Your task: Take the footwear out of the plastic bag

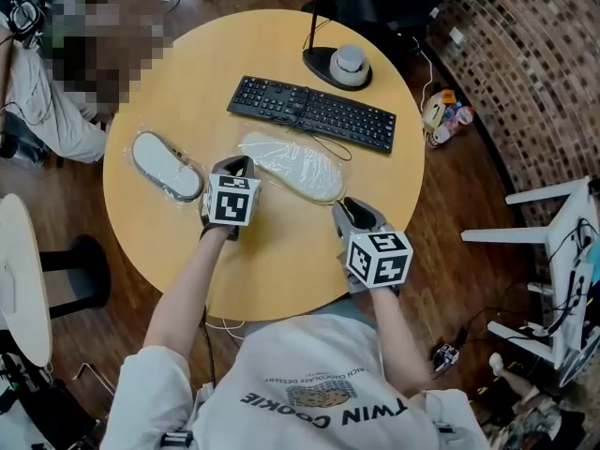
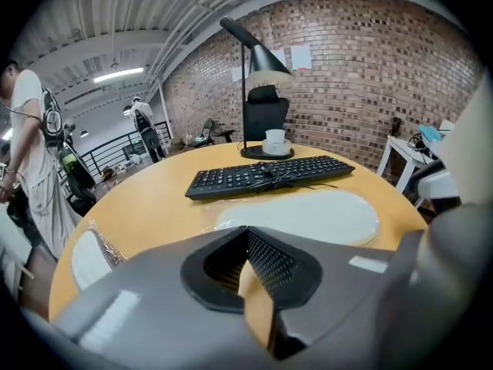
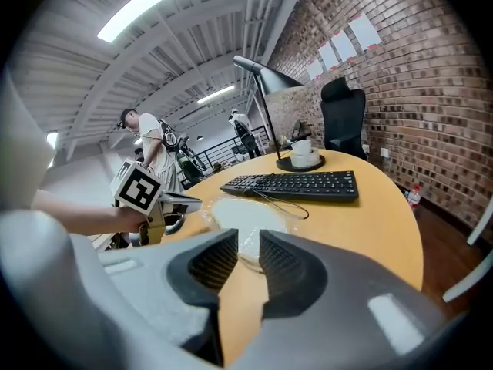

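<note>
Loose film of the bag (image 1: 291, 165), centre frame, should be pinched by the slightly parted, empty right hand-held gripper (image 3: 248, 257); the left hand-held gripper (image 2: 246, 241) is closed and empty.

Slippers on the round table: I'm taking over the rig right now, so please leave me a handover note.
The left gripper is shut with nothing in it, between the two slippers.
The right gripper is open, jaws slightly apart at the near end of the middle slipper, not pressing on its plastic.
The middle slipper lies bagged in front of the keyboard; the left slipper, also bagged, lies at the table edge.
Done: nothing out yet. Left: unbag both.
</note>
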A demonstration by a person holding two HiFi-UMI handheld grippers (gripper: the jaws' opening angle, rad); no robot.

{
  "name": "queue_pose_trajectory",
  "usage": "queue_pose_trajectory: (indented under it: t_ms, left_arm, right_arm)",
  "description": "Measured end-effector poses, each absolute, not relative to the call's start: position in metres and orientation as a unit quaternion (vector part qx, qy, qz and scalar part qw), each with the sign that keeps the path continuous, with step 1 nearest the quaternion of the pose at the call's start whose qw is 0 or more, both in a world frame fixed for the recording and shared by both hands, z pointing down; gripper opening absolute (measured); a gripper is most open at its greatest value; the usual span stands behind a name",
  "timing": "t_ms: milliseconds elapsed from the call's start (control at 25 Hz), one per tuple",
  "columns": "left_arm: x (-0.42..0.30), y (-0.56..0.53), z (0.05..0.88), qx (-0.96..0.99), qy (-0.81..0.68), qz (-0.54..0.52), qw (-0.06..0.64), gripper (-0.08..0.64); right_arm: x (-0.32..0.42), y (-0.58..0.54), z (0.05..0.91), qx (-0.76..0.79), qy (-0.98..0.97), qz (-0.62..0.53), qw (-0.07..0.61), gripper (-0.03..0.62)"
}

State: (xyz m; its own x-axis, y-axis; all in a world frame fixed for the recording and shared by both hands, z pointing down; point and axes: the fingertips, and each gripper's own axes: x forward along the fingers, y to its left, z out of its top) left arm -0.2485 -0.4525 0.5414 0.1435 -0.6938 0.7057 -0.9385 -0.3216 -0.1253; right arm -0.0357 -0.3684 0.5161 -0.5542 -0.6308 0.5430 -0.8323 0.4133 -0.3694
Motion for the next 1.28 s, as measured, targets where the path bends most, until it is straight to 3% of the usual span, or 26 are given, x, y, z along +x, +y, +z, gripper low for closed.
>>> queue_pose_trajectory:
  t_ms: [600, 1080, 1200, 1280]
  left_arm:
    - [-0.307, -0.497, 0.605, 0.652, -0.578, 0.457, 0.179, 0.006]
    - [-0.307, -0.511, 0.611, 0.644, -0.582, 0.472, 0.157, 0.005]
    - [-0.307, -0.512, 0.613, 0.646, -0.584, 0.466, 0.156, 0.005]
    - [-0.307, -0.513, 0.615, 0.649, -0.583, 0.461, 0.159, 0.005]
  right_arm:
    - [-0.026, -0.423, 0.56, 0.392, -0.806, 0.418, 0.146, 0.121]
    - [-0.033, -0.402, 0.601, 0.358, -0.774, 0.484, 0.195, 0.124]
    - [-0.038, -0.403, 0.608, 0.343, -0.761, 0.512, 0.201, 0.186]
    - [-0.043, -0.405, 0.61, 0.333, -0.756, 0.526, 0.202, 0.186]
